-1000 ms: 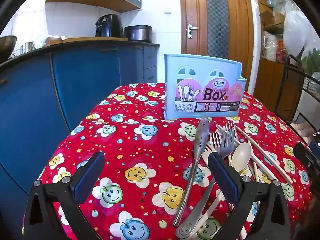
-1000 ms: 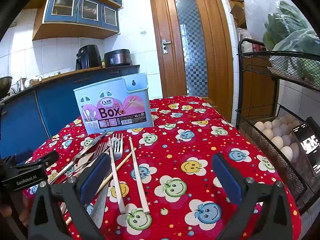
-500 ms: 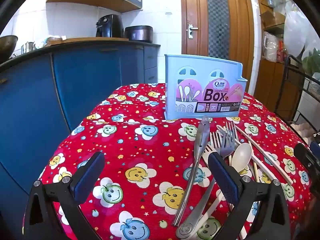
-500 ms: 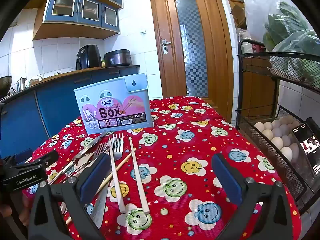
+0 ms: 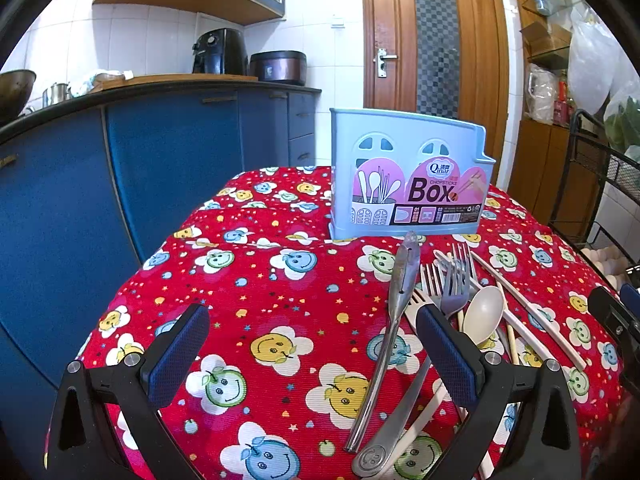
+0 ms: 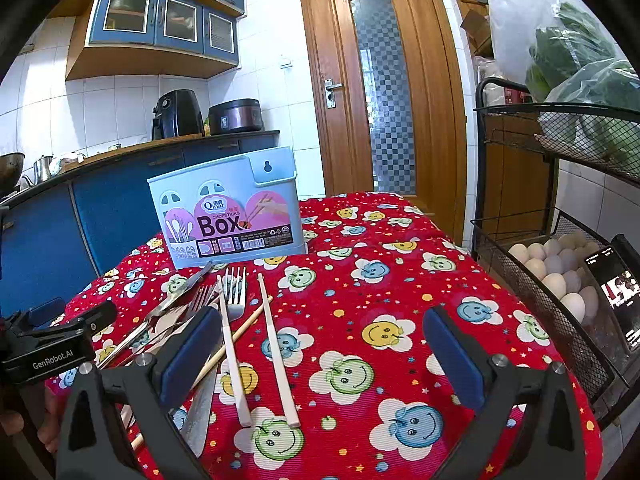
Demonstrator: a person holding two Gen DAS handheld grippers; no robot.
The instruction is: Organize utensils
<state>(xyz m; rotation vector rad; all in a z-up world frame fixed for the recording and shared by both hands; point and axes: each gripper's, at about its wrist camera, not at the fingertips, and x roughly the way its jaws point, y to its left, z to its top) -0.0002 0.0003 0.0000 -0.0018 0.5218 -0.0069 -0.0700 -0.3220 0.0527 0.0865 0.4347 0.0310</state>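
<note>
A light blue chopsticks box [image 5: 410, 178] [image 6: 228, 216] stands upright at the far side of the red table. In front of it lies a pile of utensils: a metal knife [image 5: 394, 312], forks [image 5: 454, 284] [image 6: 235, 290], a cream spoon [image 5: 482, 314] and white chopsticks [image 5: 528, 312] [image 6: 276, 344]. My left gripper [image 5: 312, 350] hovers open near the table's front, its right finger beside the knife and forks. My right gripper [image 6: 322, 346] is open too, with its left finger over the pile; the white chopsticks lie between its fingers.
The red smiley tablecloth [image 5: 280, 304] covers the table. Blue cabinets [image 5: 168, 168] with a counter stand to the left. A black wire rack with eggs [image 6: 560, 276] and a phone [image 6: 616, 292] stands at the right. A wooden door [image 6: 384, 92] is behind.
</note>
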